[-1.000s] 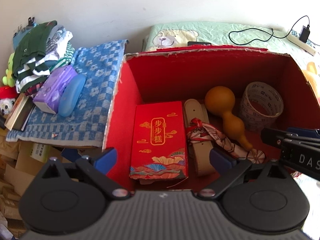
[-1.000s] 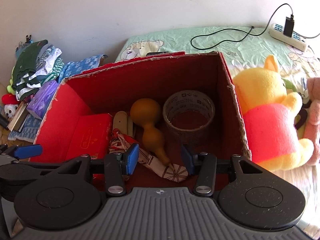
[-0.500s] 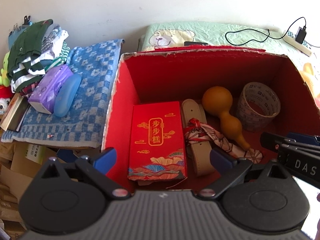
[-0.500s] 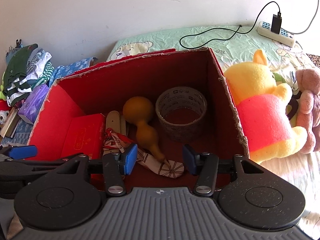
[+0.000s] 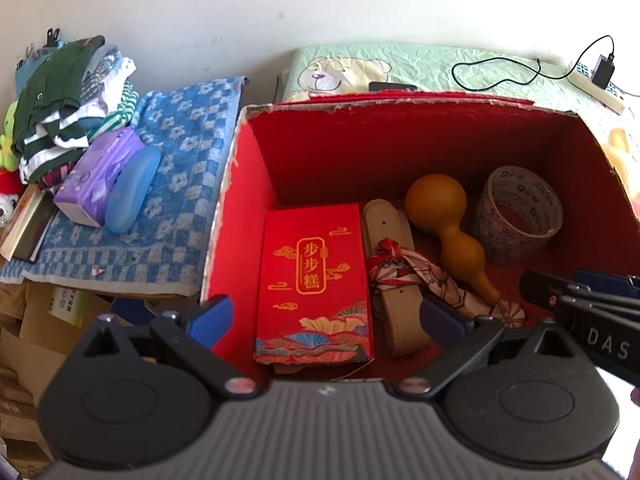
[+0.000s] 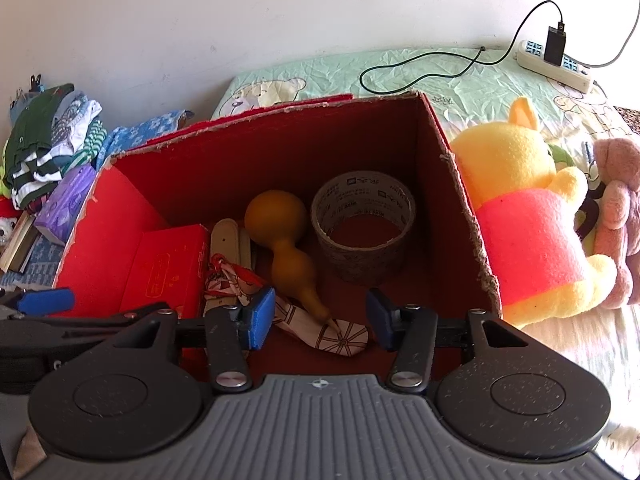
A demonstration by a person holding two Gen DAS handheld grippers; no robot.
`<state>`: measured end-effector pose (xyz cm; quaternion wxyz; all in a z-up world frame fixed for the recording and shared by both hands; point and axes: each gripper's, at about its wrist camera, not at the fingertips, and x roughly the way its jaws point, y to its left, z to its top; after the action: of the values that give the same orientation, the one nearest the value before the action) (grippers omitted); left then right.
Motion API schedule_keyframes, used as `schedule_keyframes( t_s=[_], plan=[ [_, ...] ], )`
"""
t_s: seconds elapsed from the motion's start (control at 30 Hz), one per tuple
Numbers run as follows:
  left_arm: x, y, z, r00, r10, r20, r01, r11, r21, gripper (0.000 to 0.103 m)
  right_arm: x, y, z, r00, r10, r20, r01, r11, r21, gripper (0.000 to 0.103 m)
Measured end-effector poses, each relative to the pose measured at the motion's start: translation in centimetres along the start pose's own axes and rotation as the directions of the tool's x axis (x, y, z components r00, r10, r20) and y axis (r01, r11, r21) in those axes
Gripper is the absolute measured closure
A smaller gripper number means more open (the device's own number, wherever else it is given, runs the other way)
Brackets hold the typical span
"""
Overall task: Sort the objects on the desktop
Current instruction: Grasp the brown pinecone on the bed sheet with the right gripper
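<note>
While both grippers hang above the red box (image 5: pixel 248 216), neither holds anything. The left gripper (image 5: pixel 324 316) has its jaws spread wide over the red packet (image 5: pixel 314 280) at the lower centre of its frame. The right gripper (image 6: pixel 320 318) is parted too, with only the fan's (image 6: pixel 340 336) tip showing in the gap, untouched.

Inside the box, left to right in the left view: packet, beige strap (image 5: pixel 390 232), gourd (image 5: pixel 448 220), tape roll (image 5: pixel 520 216). The fan lies across the strap, its tip beside the gourd's stem.

At upper left, a blue towel (image 5: pixel 180 184) bears a purple tissue pack (image 5: pixel 96 176) and a blue case (image 5: pixel 134 188), touching. At right in the right view sits a yellow plush (image 6: pixel 528 216).
</note>
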<state>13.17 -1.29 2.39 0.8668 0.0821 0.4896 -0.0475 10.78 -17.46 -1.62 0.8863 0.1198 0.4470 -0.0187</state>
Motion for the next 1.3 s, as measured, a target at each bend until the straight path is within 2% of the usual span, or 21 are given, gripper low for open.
schedule_keyframes(
  t_s=[0.17, 0.37, 0.57, 0.73, 0.83, 1.1, 1.23, 1.3],
  plan=[
    [0.2, -0.3, 0.2, 1.000, -0.001, -0.005, 0.001, 1.000, 0.000, 0.003, -0.3, -0.3, 0.0, 1.000, 0.014, 0.016, -0.014, 1.000, 0.003, 0.050],
    [-0.3, -0.6, 0.6, 1.000, -0.002, 0.026, 0.002, 1.000, -0.005, 0.003, -1.3, -0.3, 0.1, 0.997, 0.036, 0.069, -0.035, 0.999, -0.014, 0.050],
    [-1.1, -0.9, 0.7, 0.999, -0.020, 0.050, 0.020, 1.000, -0.003, 0.003, -1.8, -1.4, 0.0, 0.992, 0.070, 0.103, -0.076, 0.996, 0.056, 0.049],
    [-1.7, -1.3, 0.6, 0.997, -0.001, 0.071, 0.001, 1.000, 0.004, 0.003, -3.0, -1.8, -0.5, 0.984, 0.089, 0.153, -0.102, 0.992, 0.075, 0.049],
    [-1.9, -1.2, 0.7, 0.998, -0.023, 0.062, 0.024, 1.000, -0.005, 0.003, -3.6, -2.0, -0.9, 0.975, 0.109, 0.191, -0.126, 0.989, 0.080, 0.049],
    [-3.7, -1.7, 0.6, 0.996, -0.029, 0.089, 0.031, 0.999, -0.018, 0.002, -4.9, -2.8, -1.0, 0.944, 0.191, 0.270, -0.213, 0.976, 0.054, 0.049],
    [-4.7, -1.9, 0.5, 0.992, -0.084, 0.090, 0.089, 0.995, -0.048, 0.003, -5.5, -3.5, -1.0, 0.928, 0.251, 0.276, -0.266, 0.964, 0.019, 0.049],
    [-5.7, -2.1, 0.2, 0.990, -0.090, 0.111, 0.098, 0.993, -0.065, 0.002, -6.1, -4.0, -1.0, 0.914, 0.284, 0.289, -0.295, 0.956, -0.006, 0.049]
  ],
)
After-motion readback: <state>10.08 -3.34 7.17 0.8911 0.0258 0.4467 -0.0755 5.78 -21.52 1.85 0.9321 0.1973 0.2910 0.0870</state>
